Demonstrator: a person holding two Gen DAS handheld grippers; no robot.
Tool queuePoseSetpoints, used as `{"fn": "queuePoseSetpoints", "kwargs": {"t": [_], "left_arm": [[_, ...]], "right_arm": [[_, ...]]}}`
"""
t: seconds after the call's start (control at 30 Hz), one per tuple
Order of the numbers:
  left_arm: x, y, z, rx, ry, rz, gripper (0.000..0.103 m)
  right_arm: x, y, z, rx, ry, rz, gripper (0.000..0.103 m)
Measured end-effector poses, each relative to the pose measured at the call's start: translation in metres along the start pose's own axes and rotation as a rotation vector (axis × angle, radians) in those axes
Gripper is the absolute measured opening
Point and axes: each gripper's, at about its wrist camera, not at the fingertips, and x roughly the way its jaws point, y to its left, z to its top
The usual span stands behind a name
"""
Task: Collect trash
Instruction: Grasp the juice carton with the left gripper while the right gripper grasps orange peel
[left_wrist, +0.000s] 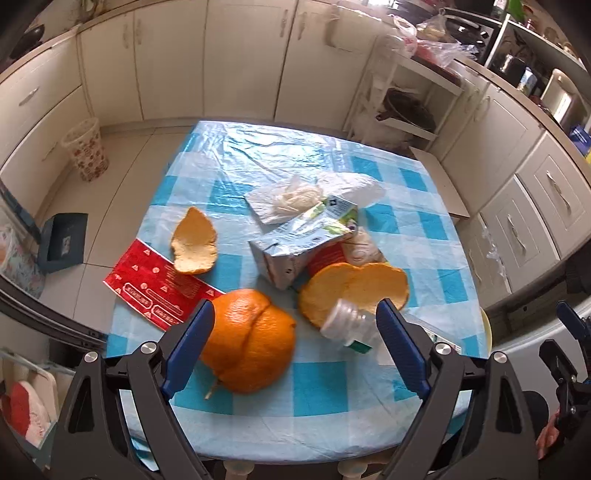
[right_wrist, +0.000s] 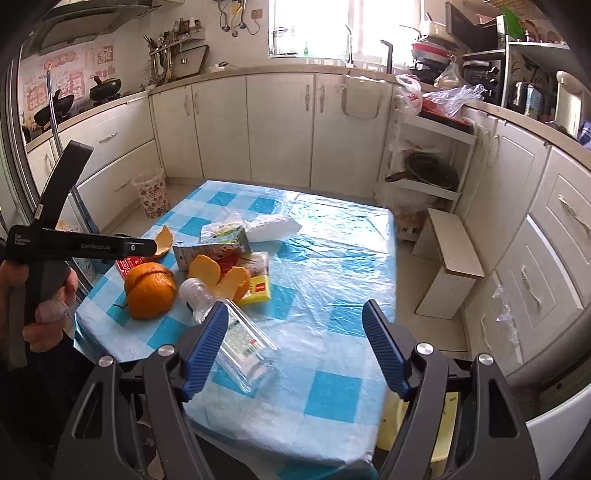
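Trash lies on a blue-checked table (left_wrist: 325, 387): a large orange peel (left_wrist: 251, 339), a cupped peel (left_wrist: 194, 242), a double peel (left_wrist: 354, 288), a crushed juice carton (left_wrist: 295, 247), a red wrapper (left_wrist: 155, 284), a clear plastic bottle (right_wrist: 236, 332) and crumpled tissue (left_wrist: 291, 199). My left gripper (left_wrist: 295, 347) is open just above the large peel and the bottle's neck (left_wrist: 341, 323). My right gripper (right_wrist: 295, 343) is open and empty over the table's near right part, the bottle by its left finger.
A floral waste basket (right_wrist: 151, 197) stands on the floor beyond the table's far left corner. A yellow bin (right_wrist: 417, 424) sits below the table's near right edge. Cabinets line the walls. A small white step stool (right_wrist: 448, 258) stands right of the table.
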Motion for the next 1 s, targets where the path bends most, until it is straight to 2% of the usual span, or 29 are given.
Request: {"fn": "queuePoseSetpoints", "kwargs": {"t": [0.13,0.3,0.5,0.67,0.83,1.0], "left_arm": [[0.018,0.011,0.014,0.055,0.016,0.040,0.086],[0.055,0.006,0.029,0.148,0.077,0.088,0.086],[0.094,-0.014,0.044,0.245,0.117,0.142,0.086],[0.124,-0.018,0.057,0.255,0.161,0.145,0.086],[0.139,-0.013,0.059,0.224,0.201,0.128,0.086],[0.137,-0.004,0.062,0.196,0.191,0.169,0.086]], "right_arm": [[0.033,0.016,0.006,0.007,0.013,0.037,0.072],[0.064,0.024,0.002,0.043,0.001,0.109,0.072],[0.079,0.012,0.000,0.082,0.028,0.111,0.072],[0.091,0.004,0.006,0.127,0.055,0.147,0.072],[0.115,0.015,0.018,0.092,0.121,0.193,0.071],[0.148,0.021,0.019,0.116,0.234,0.242,0.055]]}}
